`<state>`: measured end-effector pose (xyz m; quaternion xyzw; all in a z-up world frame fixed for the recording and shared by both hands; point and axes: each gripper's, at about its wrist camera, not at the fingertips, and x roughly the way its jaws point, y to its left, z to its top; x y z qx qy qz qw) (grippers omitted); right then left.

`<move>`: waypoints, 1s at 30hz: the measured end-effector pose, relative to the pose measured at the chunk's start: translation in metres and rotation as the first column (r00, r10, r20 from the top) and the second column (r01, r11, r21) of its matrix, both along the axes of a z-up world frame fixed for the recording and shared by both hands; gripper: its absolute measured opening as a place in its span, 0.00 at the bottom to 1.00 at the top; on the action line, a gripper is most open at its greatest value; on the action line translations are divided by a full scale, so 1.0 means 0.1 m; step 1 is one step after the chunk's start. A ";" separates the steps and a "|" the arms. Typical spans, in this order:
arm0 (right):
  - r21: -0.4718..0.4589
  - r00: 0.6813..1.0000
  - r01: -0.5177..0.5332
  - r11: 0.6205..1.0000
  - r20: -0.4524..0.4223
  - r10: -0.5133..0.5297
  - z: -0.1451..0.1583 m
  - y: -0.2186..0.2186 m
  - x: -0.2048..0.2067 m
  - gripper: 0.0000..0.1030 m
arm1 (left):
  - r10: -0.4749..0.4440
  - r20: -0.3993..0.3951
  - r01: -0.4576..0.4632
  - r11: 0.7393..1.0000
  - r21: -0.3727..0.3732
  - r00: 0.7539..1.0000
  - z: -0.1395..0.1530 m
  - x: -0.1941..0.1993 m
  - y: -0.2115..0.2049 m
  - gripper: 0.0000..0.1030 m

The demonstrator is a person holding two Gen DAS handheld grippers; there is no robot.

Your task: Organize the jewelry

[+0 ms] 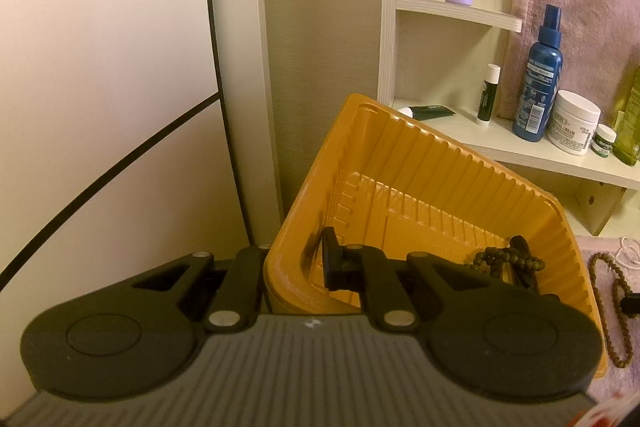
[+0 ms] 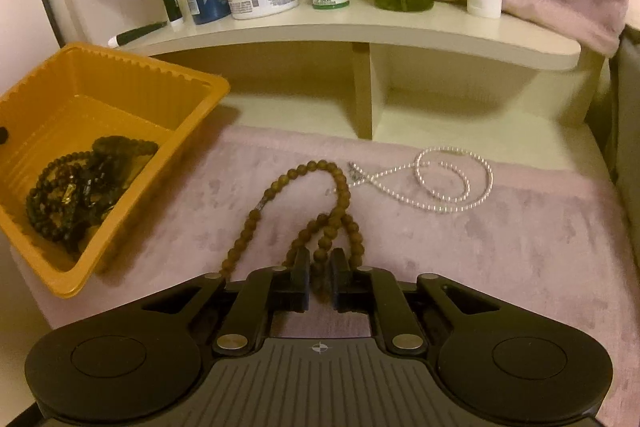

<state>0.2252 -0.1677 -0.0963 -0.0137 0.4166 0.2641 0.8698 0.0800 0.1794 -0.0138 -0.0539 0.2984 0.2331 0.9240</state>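
Brown beads being picked up off the towel

The brown bead necklace [image 2: 320,223] is being pinched by the right gripper [image 2: 319,281]; the orange tray [image 1: 420,155] wall is being clamped by the left gripper [image 1: 296,267], dark beads [image 2: 80,183] inside.

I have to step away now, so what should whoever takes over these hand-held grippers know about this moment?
Left hand-held gripper: shut on the side wall of the orange tray, holding it tilted.
Right hand-held gripper: jaws nearly shut around a strand of the brown bead necklace; a firm pinch cannot be confirmed.
Done: dark bead strands already lie in the tray.
Left: the brown bead necklace mostly rests on the pink cloth; the pearl necklace lies untouched behind it. Both probably go into the tray next.
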 end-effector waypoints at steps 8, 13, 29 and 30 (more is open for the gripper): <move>0.049 0.999 0.039 0.998 -0.008 -0.039 -0.03 0.01 0.07 0.08 | 0.000 -0.001 0.000 1.000 0.000 1.000 0.00 0.00 0.00 0.09; 0.137 0.998 0.058 0.989 -0.028 -0.054 0.08 -0.09 -0.01 0.07 | 0.000 -0.002 0.000 1.000 0.001 1.000 0.00 0.00 0.00 0.09; 0.377 0.990 -0.039 0.925 0.140 -0.015 1.40 -0.30 -0.19 0.07 | -0.002 0.008 0.002 1.000 -0.006 1.000 0.00 -0.01 0.00 0.09; 0.378 0.989 -0.052 0.924 0.151 -0.006 1.47 -0.28 -0.20 0.07 | -0.002 0.009 0.002 1.000 -0.007 1.000 0.00 -0.01 0.00 0.09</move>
